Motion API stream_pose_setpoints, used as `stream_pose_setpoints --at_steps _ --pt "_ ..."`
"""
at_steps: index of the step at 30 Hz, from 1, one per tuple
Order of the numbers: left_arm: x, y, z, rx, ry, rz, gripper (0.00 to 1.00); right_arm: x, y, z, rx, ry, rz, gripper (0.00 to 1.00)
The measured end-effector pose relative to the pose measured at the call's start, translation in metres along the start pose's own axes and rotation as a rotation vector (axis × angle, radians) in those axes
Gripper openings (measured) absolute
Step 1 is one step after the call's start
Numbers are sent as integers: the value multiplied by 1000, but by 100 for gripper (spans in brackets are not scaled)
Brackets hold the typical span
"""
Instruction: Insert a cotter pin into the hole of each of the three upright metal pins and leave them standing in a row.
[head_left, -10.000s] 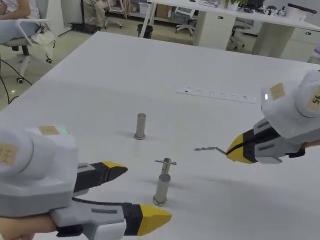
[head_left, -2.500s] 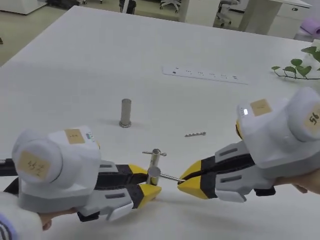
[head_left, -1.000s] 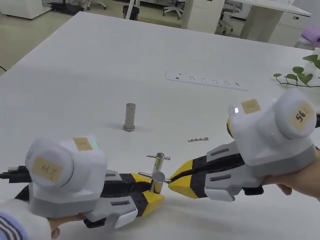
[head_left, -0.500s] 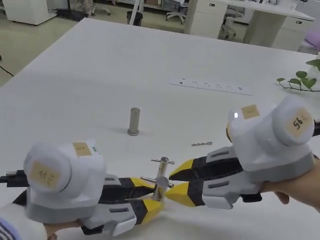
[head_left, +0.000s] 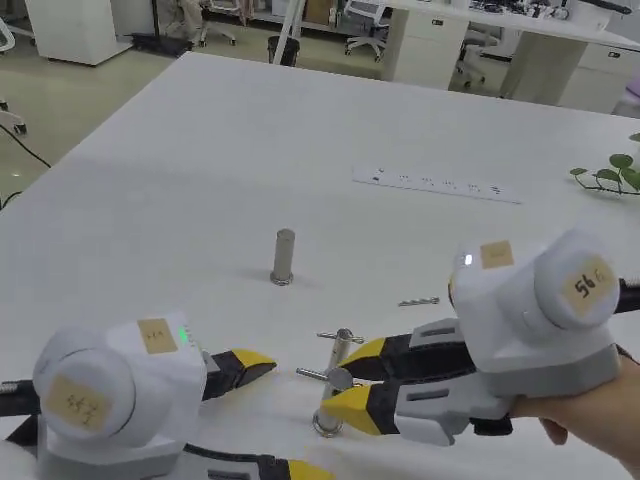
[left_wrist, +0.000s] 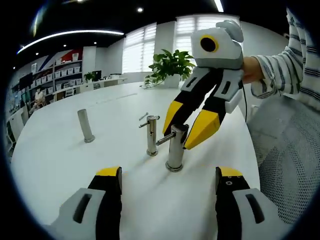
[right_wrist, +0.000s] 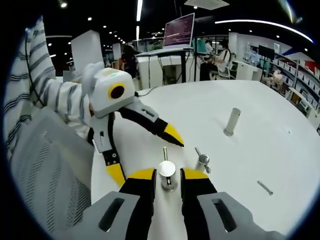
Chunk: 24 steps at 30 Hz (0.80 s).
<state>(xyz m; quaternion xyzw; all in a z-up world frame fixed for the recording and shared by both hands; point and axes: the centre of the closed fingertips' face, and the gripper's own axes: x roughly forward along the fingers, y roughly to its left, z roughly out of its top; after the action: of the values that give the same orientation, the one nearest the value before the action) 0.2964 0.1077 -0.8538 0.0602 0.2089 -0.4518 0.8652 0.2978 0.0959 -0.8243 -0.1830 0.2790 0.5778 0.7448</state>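
Partly cut off at the bottom edge, the left tool (head_left: 290, 416) is hanging released. Right of it on the tabletop (head_left: 200, 150), the nearest metal pin (left_wrist: 175, 150), a cotter pin (head_left: 311, 374) through it, is standing half hidden between the right tool's (head_left: 340, 378) spread jaws.

1. The left gripper (head_left: 278, 415) has a rounded white-and-grey housing and black jaws with yellow tips.
2. A small green light (head_left: 183, 335) glows on its top beside a tan label (head_left: 155, 335). A second tan patch with handwritten marks is on its rounded end, and a black cable (head_left: 8, 385) leaves its rear.
3. The right gripper (head_left: 345, 378) is built alike, with a white light (head_left: 468, 261) and a tan sticker (head_left: 585, 287) bearing scrawled digits.
4. Each striped sleeve (left_wrist: 280, 70) is white with thin dark bands.
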Motion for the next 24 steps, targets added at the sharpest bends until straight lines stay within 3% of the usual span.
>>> stream_pose_setpoints --at_steps 9,11,19,24 --pt "-1 3 2 -31 -31 33 100 5 2 -1 16 -24 4 16" --pt "-2 8 3 -17 -35 65 99 5 3 -1 -16 -30 0 16" --pt "-2 11 0 -60 -28 66 99 3 1 -1 -45 -28 5 14" --pt "-5 14 1 -73 -31 74 99 -4 4 -6 -59 -17 57 13"
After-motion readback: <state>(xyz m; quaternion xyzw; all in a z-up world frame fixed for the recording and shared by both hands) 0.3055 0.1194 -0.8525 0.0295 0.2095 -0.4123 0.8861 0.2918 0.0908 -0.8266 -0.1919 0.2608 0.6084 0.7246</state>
